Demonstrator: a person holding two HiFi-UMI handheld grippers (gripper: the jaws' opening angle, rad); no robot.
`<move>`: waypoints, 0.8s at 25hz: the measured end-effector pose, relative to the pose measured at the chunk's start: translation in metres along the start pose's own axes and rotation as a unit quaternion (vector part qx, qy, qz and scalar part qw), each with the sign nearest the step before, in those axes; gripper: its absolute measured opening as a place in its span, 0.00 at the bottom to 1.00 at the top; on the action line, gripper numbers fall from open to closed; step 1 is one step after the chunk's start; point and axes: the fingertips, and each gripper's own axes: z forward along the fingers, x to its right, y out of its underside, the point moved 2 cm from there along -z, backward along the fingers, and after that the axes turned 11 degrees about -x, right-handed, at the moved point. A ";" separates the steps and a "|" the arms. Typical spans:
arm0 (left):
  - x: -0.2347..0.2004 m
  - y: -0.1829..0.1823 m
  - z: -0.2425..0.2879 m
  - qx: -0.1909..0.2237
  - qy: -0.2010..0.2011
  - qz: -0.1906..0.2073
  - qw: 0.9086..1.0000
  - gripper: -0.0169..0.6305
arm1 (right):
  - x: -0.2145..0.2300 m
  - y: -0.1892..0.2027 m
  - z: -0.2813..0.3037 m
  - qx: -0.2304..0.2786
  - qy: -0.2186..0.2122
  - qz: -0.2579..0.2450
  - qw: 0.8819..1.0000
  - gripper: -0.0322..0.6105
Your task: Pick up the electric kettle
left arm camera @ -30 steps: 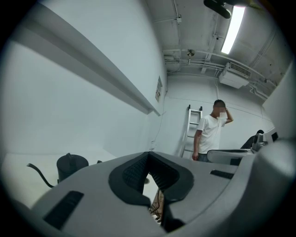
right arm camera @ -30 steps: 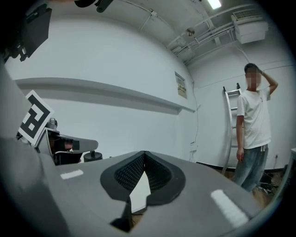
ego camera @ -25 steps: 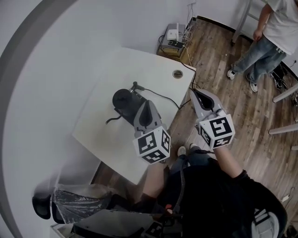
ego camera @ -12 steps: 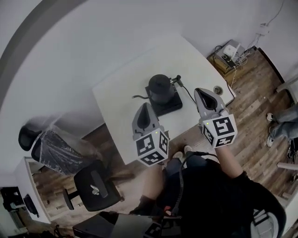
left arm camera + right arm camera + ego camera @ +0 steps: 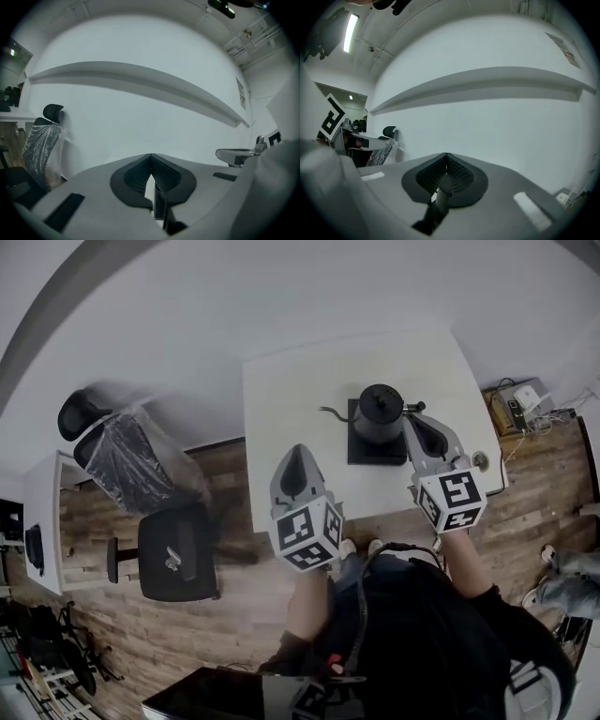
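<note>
Both of my tools are clenched with nothing in them. In the left gripper view the left gripper has its ribbed pads meeting at the tips, and only the white table and a dark edge show through the slot below them. In the right gripper view the right gripper is likewise pressed together at the tips, and a dark shape shows through the gap underneath, though I cannot tell what it is. From the head view, the electric kettle stands upright on its square black base, towards the right half of the white table. Its thin curved spout points to the left. The lid is on, so whatever is inside is hidden from me. My right gripper is just beside the kettle on its right, with the tip close to the body, but I cannot tell whether it touches. My left gripper hangs over the near edge of the table, to the left of the kettle and clear of it. A round cable hole sits at the table's near right corner. Off to the left, on the wooden floor, stand a chair wrapped in plastic film and a black office chair.
</note>
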 end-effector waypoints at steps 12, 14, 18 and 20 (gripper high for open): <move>0.001 0.007 0.036 -0.017 0.042 -0.016 0.999 0.03 | 0.011 0.002 0.024 -0.013 -0.023 -0.019 0.999 0.05; 0.003 0.010 0.047 -0.027 0.060 -0.021 0.998 0.03 | 0.022 0.007 0.027 -0.023 -0.023 -0.017 0.999 0.06; 0.005 0.018 0.071 -0.051 0.096 -0.029 0.994 0.03 | 0.051 0.021 0.030 -0.050 -0.007 -0.019 0.999 0.07; 0.006 0.020 0.083 -0.055 0.107 -0.029 0.992 0.09 | 0.065 0.030 0.031 -0.065 0.005 -0.018 0.998 0.08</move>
